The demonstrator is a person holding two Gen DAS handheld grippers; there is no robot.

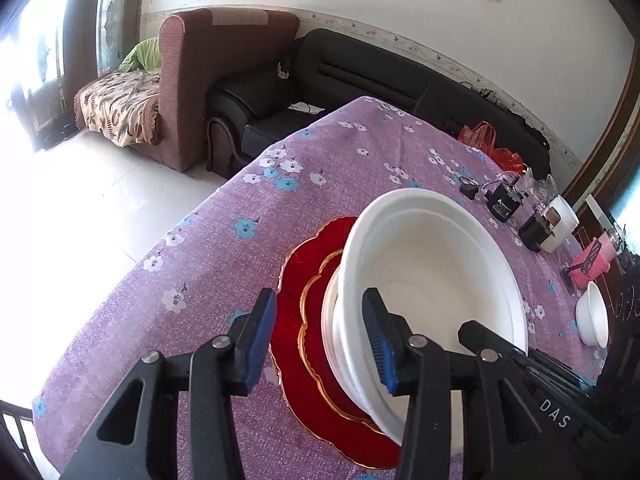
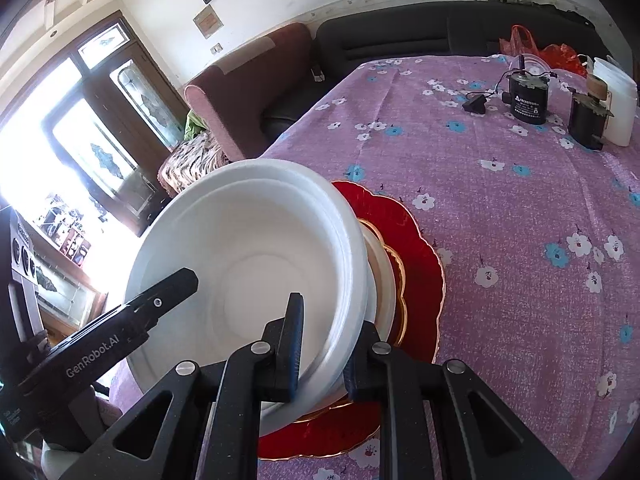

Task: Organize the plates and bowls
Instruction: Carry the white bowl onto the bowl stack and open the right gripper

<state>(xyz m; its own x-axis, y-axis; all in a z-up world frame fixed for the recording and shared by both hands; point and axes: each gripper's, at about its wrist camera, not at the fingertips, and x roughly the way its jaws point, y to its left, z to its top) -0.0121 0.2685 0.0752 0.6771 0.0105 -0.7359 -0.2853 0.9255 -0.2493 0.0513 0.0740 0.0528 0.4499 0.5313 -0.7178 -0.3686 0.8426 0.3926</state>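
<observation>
Left gripper [image 1: 320,344] stood with jaws apart, straddling the near rim of the stacked white foam bowls [image 1: 432,280]; neither blue pad pressed the rim. Right gripper [image 2: 326,344] was clamped on the same stack's rim [image 2: 256,264], one finger inside the bowl, one outside; the stack sat tilted toward the grippers. Beneath the bowls lay a small white gold-rimmed plate [image 2: 386,280], itself on a large red scalloped plate with gold edge [image 1: 316,320]; all rested on the purple floral tablecloth [image 1: 224,248]; one more white bowl [image 1: 592,316] stood well apart, at the table's right side.
</observation>
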